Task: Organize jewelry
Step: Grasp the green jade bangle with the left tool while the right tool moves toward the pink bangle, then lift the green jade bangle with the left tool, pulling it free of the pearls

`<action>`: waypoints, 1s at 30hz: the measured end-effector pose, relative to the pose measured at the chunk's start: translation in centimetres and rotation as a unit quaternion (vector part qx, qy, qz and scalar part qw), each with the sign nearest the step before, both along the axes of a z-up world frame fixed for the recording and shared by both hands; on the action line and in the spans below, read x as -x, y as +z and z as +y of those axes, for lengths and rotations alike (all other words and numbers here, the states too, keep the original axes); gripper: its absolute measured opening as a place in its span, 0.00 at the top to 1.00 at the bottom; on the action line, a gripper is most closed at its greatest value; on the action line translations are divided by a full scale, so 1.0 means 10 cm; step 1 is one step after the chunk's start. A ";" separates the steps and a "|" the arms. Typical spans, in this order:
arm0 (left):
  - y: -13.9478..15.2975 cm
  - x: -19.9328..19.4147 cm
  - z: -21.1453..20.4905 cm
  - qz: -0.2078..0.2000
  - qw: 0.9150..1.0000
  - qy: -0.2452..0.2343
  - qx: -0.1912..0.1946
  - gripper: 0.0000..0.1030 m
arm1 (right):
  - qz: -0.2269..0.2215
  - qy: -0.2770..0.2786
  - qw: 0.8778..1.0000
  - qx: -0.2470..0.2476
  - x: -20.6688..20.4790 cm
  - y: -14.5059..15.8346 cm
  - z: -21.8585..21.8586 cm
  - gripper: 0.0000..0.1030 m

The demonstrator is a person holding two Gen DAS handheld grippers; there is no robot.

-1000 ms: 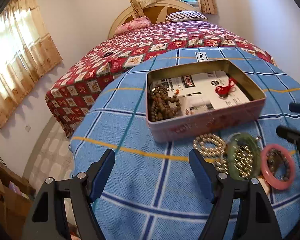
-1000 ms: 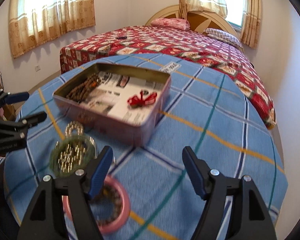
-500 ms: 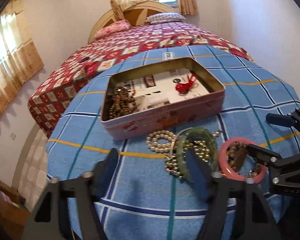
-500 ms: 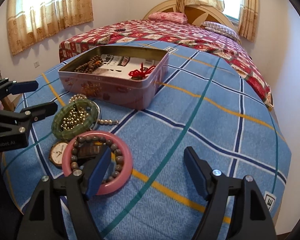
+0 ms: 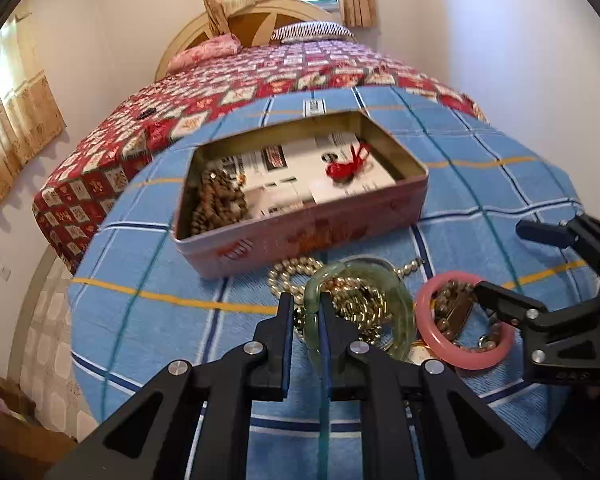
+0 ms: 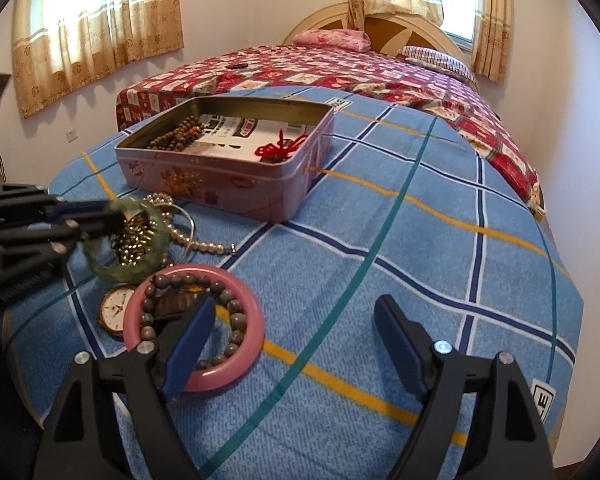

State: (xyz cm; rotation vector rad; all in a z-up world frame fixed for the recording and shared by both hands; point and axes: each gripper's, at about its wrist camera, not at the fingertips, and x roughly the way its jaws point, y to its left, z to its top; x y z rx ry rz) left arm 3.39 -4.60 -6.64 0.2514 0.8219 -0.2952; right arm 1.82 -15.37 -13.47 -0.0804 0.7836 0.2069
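Note:
My left gripper [image 5: 305, 312] is shut on the near rim of a green jade bangle [image 5: 396, 300], which lies over a pile of gold and pearl beads [image 5: 352, 300]. It also shows at the left of the right wrist view [image 6: 108, 216], pinching the bangle [image 6: 140, 264]. A pink bangle [image 6: 220, 376] with a brown bead bracelet [image 6: 180, 280] inside it lies beside a watch [image 6: 114, 312]. My right gripper [image 6: 296, 332] is open, its left finger over the pink bangle [image 5: 468, 360]. A pink tin [image 6: 220, 188] holds wooden beads [image 5: 216, 204] and a red knot [image 5: 346, 166].
Everything sits on a round table with a blue checked cloth [image 6: 420, 260]. A bed with a red patterned cover [image 6: 340, 68] stands behind it. Curtained windows [image 6: 92, 20] line the left wall. The table's edge drops off near both grippers.
My left gripper has moved in and shut on the green bangle's rim. My right gripper has moved closer to the pink bangle and stays open.

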 end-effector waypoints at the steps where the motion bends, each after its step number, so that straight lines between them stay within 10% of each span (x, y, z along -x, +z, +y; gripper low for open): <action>1: 0.05 0.01 0.04 -0.004 1.000 0.003 0.006 0.90 | 0.000 -0.001 1.000 -0.001 0.00 0.00 0.00 0.18; 9: 0.30 0.05 0.27 -0.025 0.999 0.027 0.036 0.90 | -0.012 0.011 1.000 -0.014 0.05 0.10 0.04 0.17; 30: -0.23 -0.11 0.32 0.050 0.998 0.030 0.028 0.88 | -0.007 0.029 1.000 0.000 0.06 0.04 0.17 0.14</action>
